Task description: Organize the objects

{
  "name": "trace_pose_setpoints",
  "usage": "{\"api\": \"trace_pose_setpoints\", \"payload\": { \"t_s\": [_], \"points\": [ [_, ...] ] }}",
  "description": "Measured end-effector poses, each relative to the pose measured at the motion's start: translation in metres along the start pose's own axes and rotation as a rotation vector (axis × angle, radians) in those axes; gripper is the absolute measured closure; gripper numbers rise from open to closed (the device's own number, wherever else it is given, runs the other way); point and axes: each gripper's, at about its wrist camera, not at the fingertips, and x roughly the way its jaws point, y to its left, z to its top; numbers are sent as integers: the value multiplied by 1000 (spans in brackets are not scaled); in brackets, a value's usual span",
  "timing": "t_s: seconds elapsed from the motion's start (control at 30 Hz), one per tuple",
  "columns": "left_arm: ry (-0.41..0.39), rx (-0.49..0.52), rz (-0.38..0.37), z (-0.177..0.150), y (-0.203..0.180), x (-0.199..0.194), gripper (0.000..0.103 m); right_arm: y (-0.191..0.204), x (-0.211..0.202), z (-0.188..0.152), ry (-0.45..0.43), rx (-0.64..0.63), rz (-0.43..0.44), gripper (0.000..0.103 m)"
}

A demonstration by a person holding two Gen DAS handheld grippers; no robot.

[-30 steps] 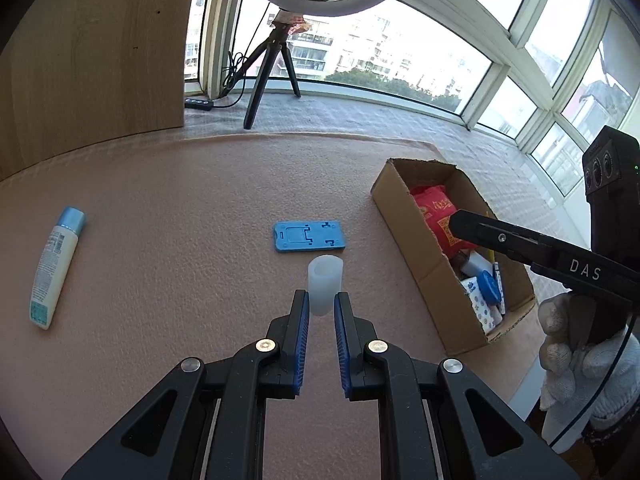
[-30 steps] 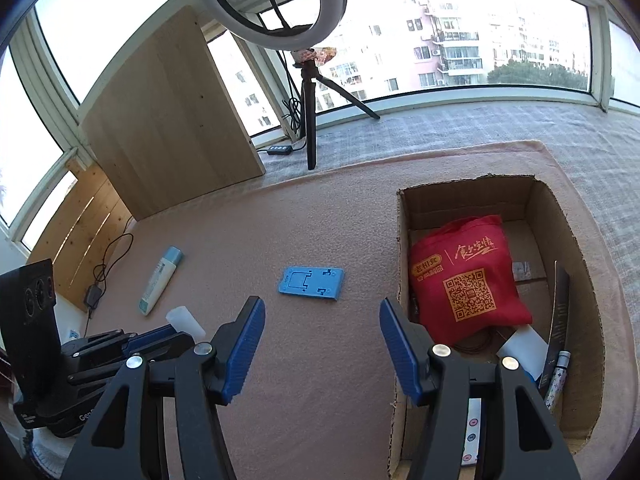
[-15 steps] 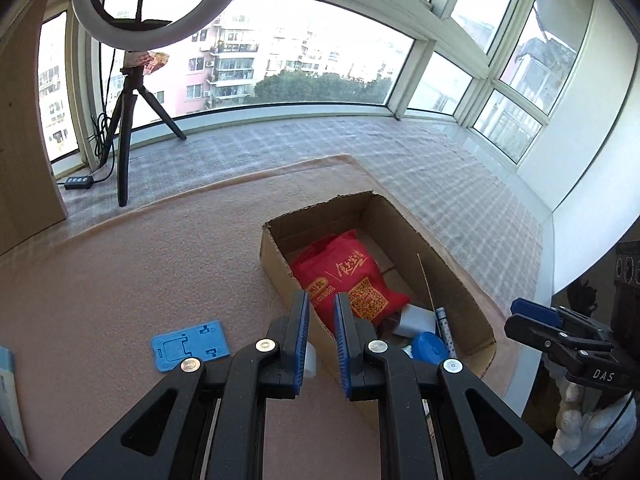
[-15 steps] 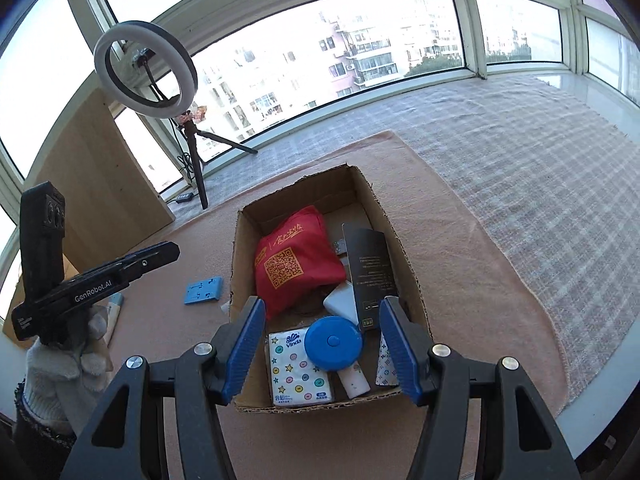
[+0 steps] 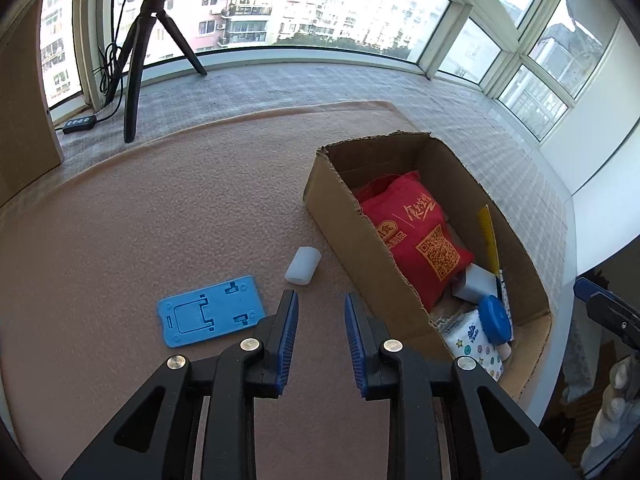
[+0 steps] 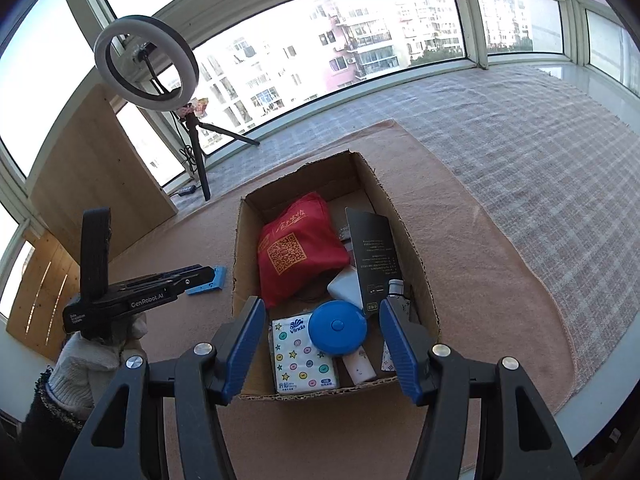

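A ring light (image 6: 146,68) on a black tripod (image 6: 200,152) stands by the curved bay windows (image 6: 360,40). Left of it leans a wooden board (image 6: 96,172). In front of it, grey checked cloth (image 6: 500,128) meets a pinkish-brown mat (image 5: 160,208). Daylight floods in.

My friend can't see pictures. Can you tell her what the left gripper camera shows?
The open left gripper points at a small white cap lying on its side on the pink mat, beside a cardboard box. A blue plastic stand lies flat to the left; a red bag sits in the box.
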Motion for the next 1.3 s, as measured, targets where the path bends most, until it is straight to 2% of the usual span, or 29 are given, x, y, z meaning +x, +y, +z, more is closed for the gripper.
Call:
{"api": "trace_pose_setpoints", "payload": {
  "t_s": [0.07,0.27,0.53,0.7,0.9,1.1,1.3],
  "points": [
    [16,-5,2,0,2,11,67,-1,-2,-4,7,5,-3,47],
    [50,7,22,3,1,39,67,-1,-2,-12,41,-1,-19,47],
    [75,37,66,13,-1,66,68,1,-7,-16,39,-17,-33,47],
    [62,42,82,15,-1,67,81,-5,-9,-16,42,1,-44,47],
    [46,46,90,15,-1,60,92,-6,-8,-15,39,6,-42,47],
    [-8,-1,71,14,2,27,92,-3,-8,-12,29,-4,-38,47],
    [-85,30,19,15,-23,-17,92,-1,-9,-11,19,-11,-31,47]
  ]
}}
